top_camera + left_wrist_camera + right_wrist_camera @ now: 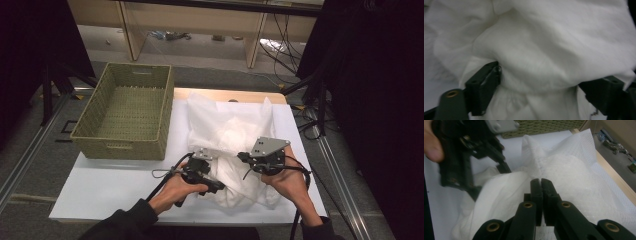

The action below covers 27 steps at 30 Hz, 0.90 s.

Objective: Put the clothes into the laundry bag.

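Observation:
A crumpled white cloth [230, 130] lies on the right half of the white table [110, 185]. My left gripper [220, 186] reaches into its near left edge. In the left gripper view its jaws stand wide apart with a bulge of cloth [544, 45] between them, and this gripper [541, 85] is open. My right gripper [245, 159] sits at the cloth's near right side. In the right gripper view its jaws [541, 181] are pressed together on a raised ridge of cloth [574, 170], with the left gripper [501, 166] close at the left.
A green wicker basket [120, 147] stands with nothing in it at the table's far left corner. Bare table surface lies in front of the basket. Cables [300, 107] run over the floor past the table's right edge, and wooden shelving [200, 20] stands behind.

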Motion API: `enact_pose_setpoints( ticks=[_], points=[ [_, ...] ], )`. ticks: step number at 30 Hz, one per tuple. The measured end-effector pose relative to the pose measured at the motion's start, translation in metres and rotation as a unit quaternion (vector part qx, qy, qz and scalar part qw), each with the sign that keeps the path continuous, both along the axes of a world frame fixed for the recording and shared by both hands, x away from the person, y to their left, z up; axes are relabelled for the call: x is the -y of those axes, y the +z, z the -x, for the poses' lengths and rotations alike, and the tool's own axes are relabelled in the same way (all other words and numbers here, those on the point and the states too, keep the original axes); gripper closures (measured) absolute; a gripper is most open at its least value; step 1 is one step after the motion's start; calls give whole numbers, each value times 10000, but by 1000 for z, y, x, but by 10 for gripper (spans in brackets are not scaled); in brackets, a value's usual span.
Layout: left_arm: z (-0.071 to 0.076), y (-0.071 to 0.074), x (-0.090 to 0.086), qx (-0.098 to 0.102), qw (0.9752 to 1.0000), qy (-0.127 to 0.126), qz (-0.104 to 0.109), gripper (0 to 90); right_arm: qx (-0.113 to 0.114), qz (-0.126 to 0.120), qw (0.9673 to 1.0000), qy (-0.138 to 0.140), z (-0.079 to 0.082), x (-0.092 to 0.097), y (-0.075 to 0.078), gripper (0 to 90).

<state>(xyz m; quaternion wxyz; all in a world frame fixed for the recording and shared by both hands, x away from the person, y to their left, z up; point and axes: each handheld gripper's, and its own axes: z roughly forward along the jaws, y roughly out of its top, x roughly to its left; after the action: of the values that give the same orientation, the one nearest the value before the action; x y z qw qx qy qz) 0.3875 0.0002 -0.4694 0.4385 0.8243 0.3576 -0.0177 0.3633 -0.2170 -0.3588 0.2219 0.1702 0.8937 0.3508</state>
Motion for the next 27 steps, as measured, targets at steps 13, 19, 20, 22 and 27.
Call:
enact_pose_setpoints(
  ticks=[13,19,20,22,27],
  points=[
    [-41,33,29,697,9916,799,746,763,-20,-161,9998,-95,3,8,8,896],
    [-72,2,25,331,9899,1205,677,644,-13,-46,10000,-41,3,8,4,896],
    [-66,7,20,310,9920,1119,488,528,-116,-39,9999,-64,1,9,-1,896],
    [-62,12,14,356,9944,949,286,474,-120,-32,9999,-58,0,9,-2,896],
    [-32,33,-18,313,9981,503,-142,260,-116,-30,9999,-80,-3,11,-3,896]
  ],
)
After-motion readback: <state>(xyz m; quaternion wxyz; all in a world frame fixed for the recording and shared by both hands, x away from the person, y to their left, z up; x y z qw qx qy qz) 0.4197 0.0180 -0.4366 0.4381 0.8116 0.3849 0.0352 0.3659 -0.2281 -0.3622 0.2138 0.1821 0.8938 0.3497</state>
